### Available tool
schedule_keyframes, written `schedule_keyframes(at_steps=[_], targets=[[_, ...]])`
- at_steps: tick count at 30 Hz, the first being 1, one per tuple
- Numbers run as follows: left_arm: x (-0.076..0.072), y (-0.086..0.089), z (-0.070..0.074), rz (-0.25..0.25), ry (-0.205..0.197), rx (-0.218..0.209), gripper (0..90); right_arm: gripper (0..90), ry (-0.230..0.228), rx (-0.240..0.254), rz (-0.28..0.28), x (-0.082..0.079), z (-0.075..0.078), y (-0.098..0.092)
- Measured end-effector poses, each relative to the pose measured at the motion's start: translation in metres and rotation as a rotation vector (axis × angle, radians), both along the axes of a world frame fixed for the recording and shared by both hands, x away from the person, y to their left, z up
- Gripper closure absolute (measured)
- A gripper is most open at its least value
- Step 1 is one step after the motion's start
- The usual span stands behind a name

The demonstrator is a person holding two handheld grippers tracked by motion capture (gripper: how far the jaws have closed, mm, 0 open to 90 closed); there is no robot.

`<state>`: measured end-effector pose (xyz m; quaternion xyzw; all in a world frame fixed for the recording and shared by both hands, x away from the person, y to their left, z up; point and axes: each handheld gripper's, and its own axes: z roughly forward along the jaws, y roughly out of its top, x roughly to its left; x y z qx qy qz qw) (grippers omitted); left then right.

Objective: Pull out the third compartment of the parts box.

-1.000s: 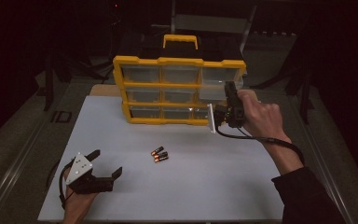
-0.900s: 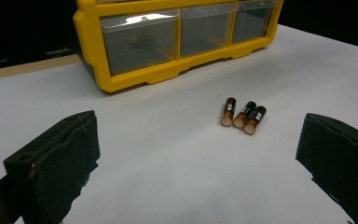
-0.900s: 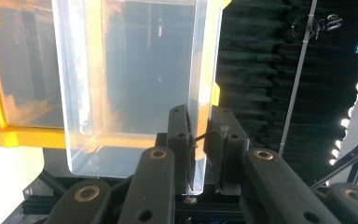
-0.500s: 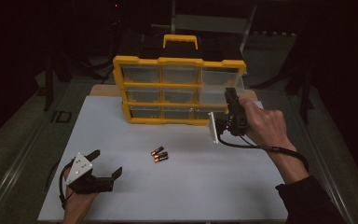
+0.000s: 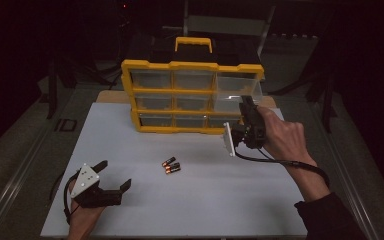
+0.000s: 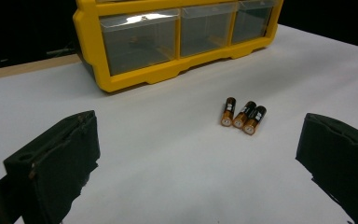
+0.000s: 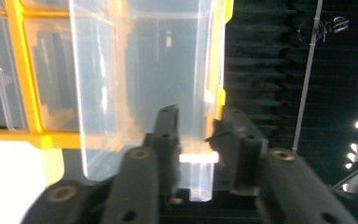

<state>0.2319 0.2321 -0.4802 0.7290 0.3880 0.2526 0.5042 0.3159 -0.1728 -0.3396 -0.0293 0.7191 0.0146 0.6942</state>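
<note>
A yellow organizer [image 5: 192,65] with clear drawers stands at the back of the white table. Its upper right drawer [image 5: 239,89] is pulled out. My right gripper [image 5: 245,106] is at that drawer's front. In the right gripper view the drawer [image 7: 140,84] fills the middle, and its clear tab [image 7: 198,158] sits between the jaws of my right gripper [image 7: 198,112], which have just been opening and stand apart. Three batteries [image 5: 171,165] lie side by side at mid-table. My left gripper [image 5: 115,174] rests open at the near left, with the batteries [image 6: 242,116] ahead of it [image 6: 198,140].
The organizer [image 6: 135,74] has a yellow carry handle [image 5: 193,42] on top. A cable [image 5: 280,161] trails from the right gripper along the forearm. Dark floor and stands surround the white table [image 5: 205,210].
The right hand has drawn slightly toward the near side of the table, at the pulled-out drawer. The left gripper and the batteries have not moved.
</note>
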Motion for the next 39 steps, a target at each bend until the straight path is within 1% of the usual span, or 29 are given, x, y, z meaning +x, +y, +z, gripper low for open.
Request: schedule_keyframes(at_steps=[3, 4, 5, 6, 8, 9, 10, 14, 15, 16, 17, 18, 19, 20, 21, 22, 23, 24, 25, 26, 27, 30, 31, 32, 33, 34, 35, 36, 39], targets=[[0.0, 0.0, 0.0, 0.0, 0.0, 0.002, 0.0, 41.5, -0.04, 0.021, 0.011, -0.001, -0.005, 0.002], [0.0, 0.0, 0.0, 0.001, 0.0, 0.001, 0.0, 37.7, -0.053, 0.035, 0.01, -0.002, -0.007, 0.003], [0.0, 0.0, 0.0, 0.001, -0.001, -0.001, 0.0, 33.1, -0.053, 0.048, 0.011, -0.002, -0.008, 0.003], [0.0, 0.0, 0.0, 0.001, -0.001, -0.001, 0.0, 33.1, -0.053, 0.048, 0.011, -0.002, -0.008, 0.003], [0.0, 0.0, 0.0, 0.002, -0.001, -0.001, 0.0, 22.8, -0.061, 0.07, 0.009, 0.0, -0.016, 0.004], [0.0, 0.0, 0.0, 0.002, -0.001, -0.001, 0.0, 22.8, -0.061, 0.07, 0.009, 0.0, -0.016, 0.004], [0.0, 0.0, 0.0, 0.001, 0.0, 0.0, 0.0, 19.1, -0.057, 0.072, 0.012, 0.0, -0.02, 0.004], [-0.001, 0.0, 0.0, 0.002, -0.002, -0.001, 0.0, 16.7, -0.047, 0.08, 0.014, -0.001, -0.027, 0.005], [-0.001, 0.0, 0.0, 0.002, -0.002, -0.002, 0.0, 16.7, -0.053, 0.088, 0.02, -0.001, -0.03, 0.005], [-0.001, 0.001, 0.0, 0.003, -0.001, -0.001, 0.0, 16.5, -0.049, 0.111, 0.023, -0.001, -0.035, 0.006], [-0.001, 0.001, 0.0, 0.003, -0.001, -0.001, 0.0, 16.5, -0.049, 0.111, 0.023, -0.001, -0.035, 0.006], [-0.001, 0.001, 0.0, 0.003, -0.002, -0.003, 0.0, 16.1, -0.043, 0.138, 0.027, -0.002, -0.041, 0.006], [-0.001, 0.001, 0.0, 0.003, -0.003, -0.003, 0.0, 16.1, -0.043, 0.138, 0.027, -0.002, -0.041, 0.006], [-0.001, 0.001, 0.0, 0.002, -0.002, 0.0, 0.0, 15.1, -0.029, 0.149, 0.034, -0.004, -0.046, 0.007], [-0.001, 0.001, 0.0, 0.002, -0.002, 0.0, 0.0, 15.1, -0.029, 0.149, 0.034, -0.004, -0.046, 0.007], [-0.001, 0.001, 0.0, 0.002, -0.001, 0.0, 0.0, 14.8, -0.018, 0.152, 0.037, -0.005, -0.053, 0.007], [-0.001, 0.001, 0.0, 0.002, -0.001, 0.0, 0.0, 14.8, -0.018, 0.152, 0.037, -0.005, -0.053, 0.007], [-0.001, 0.0, 0.0, 0.002, -0.002, -0.001, 0.0, 14.5, -0.005, 0.164, 0.035, -0.007, -0.059, 0.007], [-0.001, 0.0, 0.0, 0.002, -0.002, -0.001, 0.0, 14.5, -0.005, 0.164, 0.035, -0.007, -0.059, 0.007], [-0.001, 0.001, 0.0, 0.003, -0.001, 0.0, 0.0, 14.3, 0.016, 0.175, 0.041, -0.008, -0.065, 0.006], [-0.001, 0.001, 0.0, 0.003, -0.001, 0.0, 0.0, 14.3, 0.016, 0.175, 0.041, -0.008, -0.065, 0.006], [-0.001, 0.001, 0.0, 0.004, -0.001, -0.002, 0.0, 14.3, 0.047, 0.191, 0.038, -0.01, -0.078, 0.005], [-0.001, 0.001, 0.0, 0.004, -0.001, -0.002, 0.0, 14.3, 0.047, 0.191, 0.038, -0.01, -0.078, 0.005], [-0.001, 0.001, 0.0, 0.003, 0.0, 0.001, 0.0, 14.2, 0.06, 0.2, 0.04, -0.011, -0.084, 0.005], [-0.001, 0.001, 0.0, 0.003, 0.0, 0.001, 0.0, 14.2, 0.06, 0.2, 0.04, -0.011, -0.084, 0.005], [-0.001, 0.0, 0.0, 0.003, -0.001, 0.001, 0.0, 14.2, 0.071, 0.215, 0.041, -0.013, -0.089, 0.005], [-0.001, 0.0, 0.0, 0.003, -0.001, 0.001, 0.0, 14.2, 0.071, 0.215, 0.041, -0.013, -0.089, 0.005], [0.0, 0.001, 0.0, 0.005, 0.001, 0.001, 0.0, 14.3, 0.081, 0.221, 0.037, -0.014, -0.094, 0.004], [0.0, 0.001, 0.0, 0.006, 0.001, 0.0, 0.0, 14.2, 0.093, 0.235, 0.034, -0.015, -0.098, 0.003]])
